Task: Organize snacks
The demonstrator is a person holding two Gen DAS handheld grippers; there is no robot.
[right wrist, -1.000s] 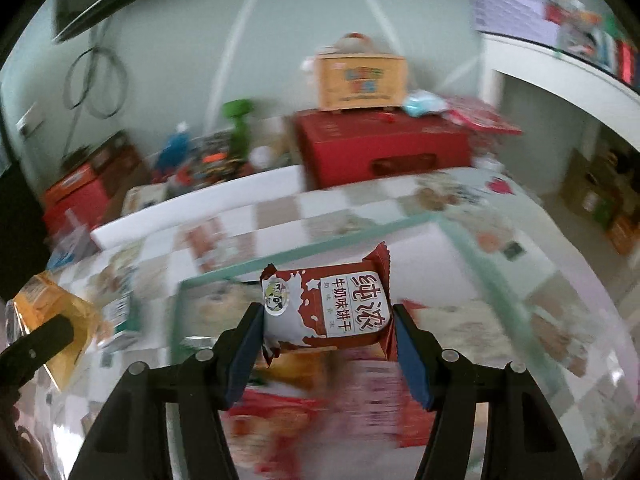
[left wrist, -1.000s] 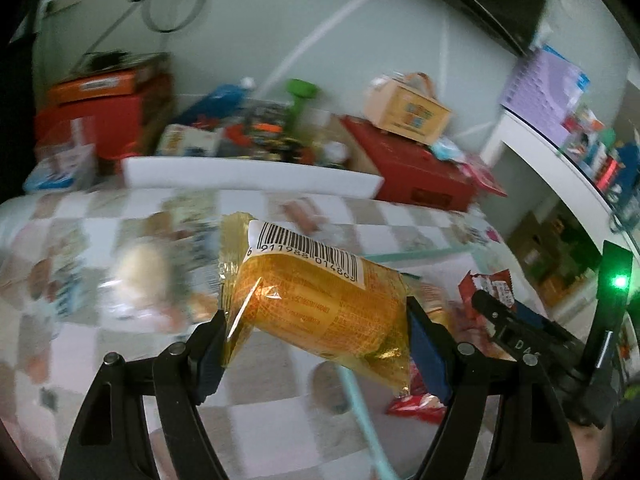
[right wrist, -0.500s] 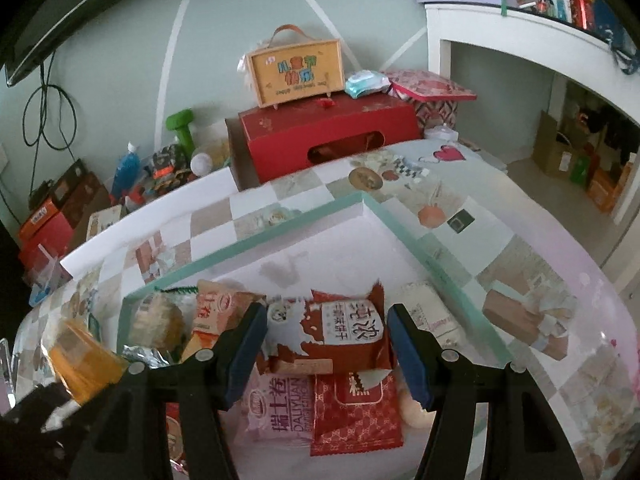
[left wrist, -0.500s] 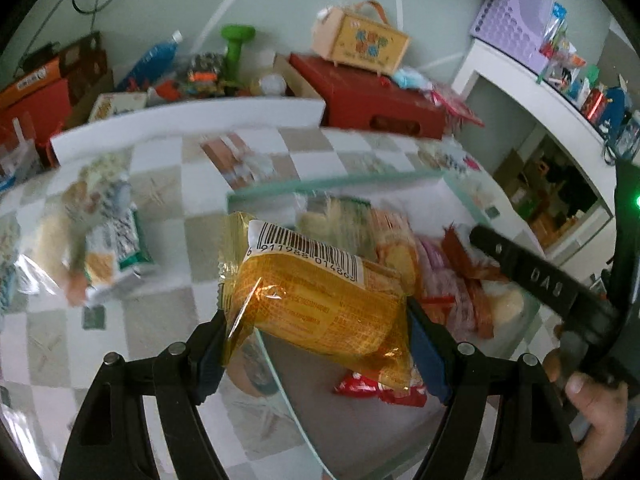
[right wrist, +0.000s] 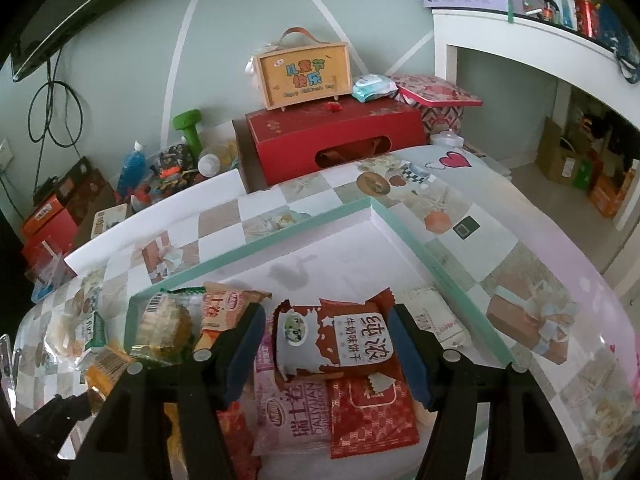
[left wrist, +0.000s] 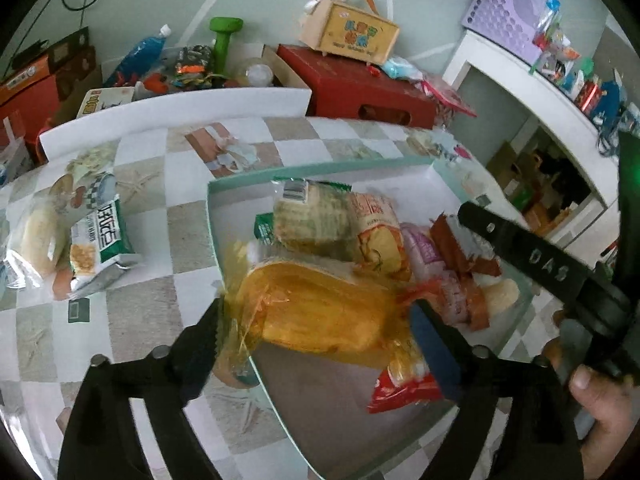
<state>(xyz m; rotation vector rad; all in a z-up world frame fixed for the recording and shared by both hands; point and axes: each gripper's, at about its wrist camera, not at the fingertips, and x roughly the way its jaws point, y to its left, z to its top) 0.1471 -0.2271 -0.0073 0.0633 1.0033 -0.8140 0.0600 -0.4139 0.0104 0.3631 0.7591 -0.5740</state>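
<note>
The orange snack packet (left wrist: pixel 320 316) hung blurred over the tray's (left wrist: pixel 212 216) near-left rim between the left gripper's (left wrist: pixel 316 332) opening jaws; it risked tumbling outside. The right gripper (right wrist: pixel 326 344), also opening, straddled the brown-and-white biscuit pack (right wrist: pixel 340 344) lying on the pile.

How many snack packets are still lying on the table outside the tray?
2 that I can make out: a bread roll packet and a green and white packet, touching, left of the tray. Others may be hidden.
</note>
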